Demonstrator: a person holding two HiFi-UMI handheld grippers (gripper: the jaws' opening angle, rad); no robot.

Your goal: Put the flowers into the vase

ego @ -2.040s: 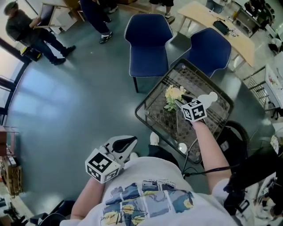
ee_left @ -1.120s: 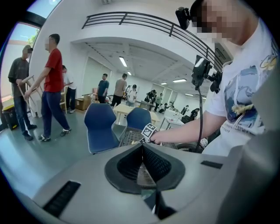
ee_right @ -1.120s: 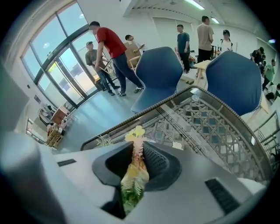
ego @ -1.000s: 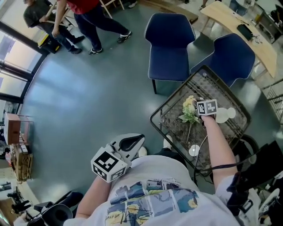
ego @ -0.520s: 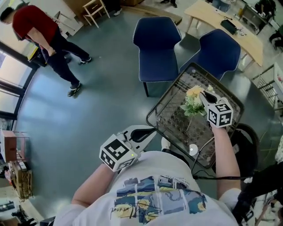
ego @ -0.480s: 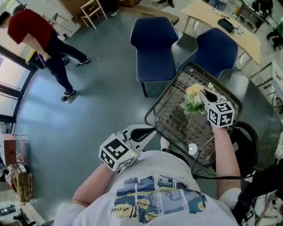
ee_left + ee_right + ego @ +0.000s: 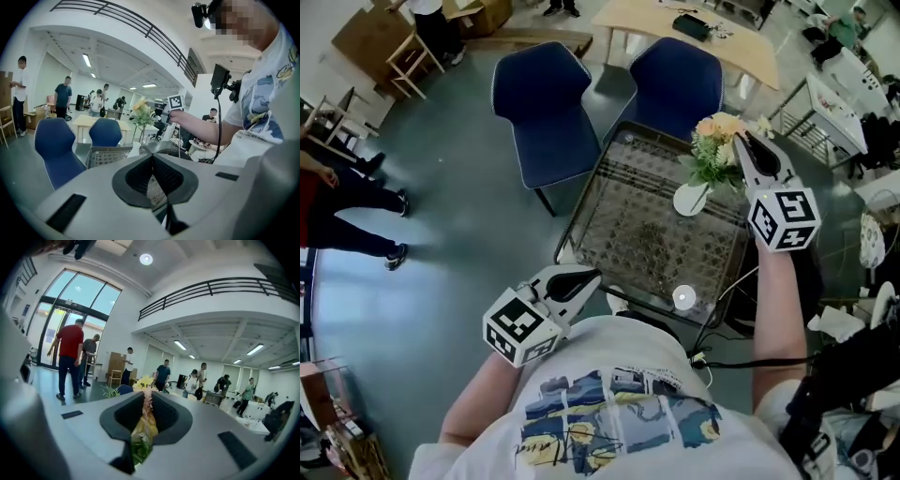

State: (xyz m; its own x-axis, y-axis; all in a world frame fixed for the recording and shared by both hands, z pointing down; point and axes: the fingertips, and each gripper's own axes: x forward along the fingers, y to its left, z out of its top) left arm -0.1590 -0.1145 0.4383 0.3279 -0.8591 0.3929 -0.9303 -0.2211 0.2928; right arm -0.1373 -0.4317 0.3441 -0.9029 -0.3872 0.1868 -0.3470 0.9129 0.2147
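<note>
A bunch of pale yellow and peach flowers (image 7: pixel 713 150) with green leaves hangs in the air above the far right part of the wire-mesh table (image 7: pixel 628 202). My right gripper (image 7: pixel 741 142) is shut on its stems; in the right gripper view the flowers (image 7: pixel 142 427) fill the gap between the jaws. The white vase (image 7: pixel 691 198) stands on the mesh just below the flowers. From the left gripper view, the flowers (image 7: pixel 142 112) and the vase (image 7: pixel 134 149) are ahead. My left gripper (image 7: pixel 578 278) is shut on nothing, low by the table's near edge.
Two blue chairs (image 7: pixel 539 98) stand behind the table, and beyond them is a wooden desk (image 7: pixel 694 21). A small white round object (image 7: pixel 682 298) lies near the table's front edge. A cable (image 7: pixel 727 300) hangs by my right arm. A person's legs (image 7: pixel 352 230) are at the far left.
My right gripper has risen from the table top with the flowers and now holds them high over the vase. The left gripper has shifted slightly sideways.
</note>
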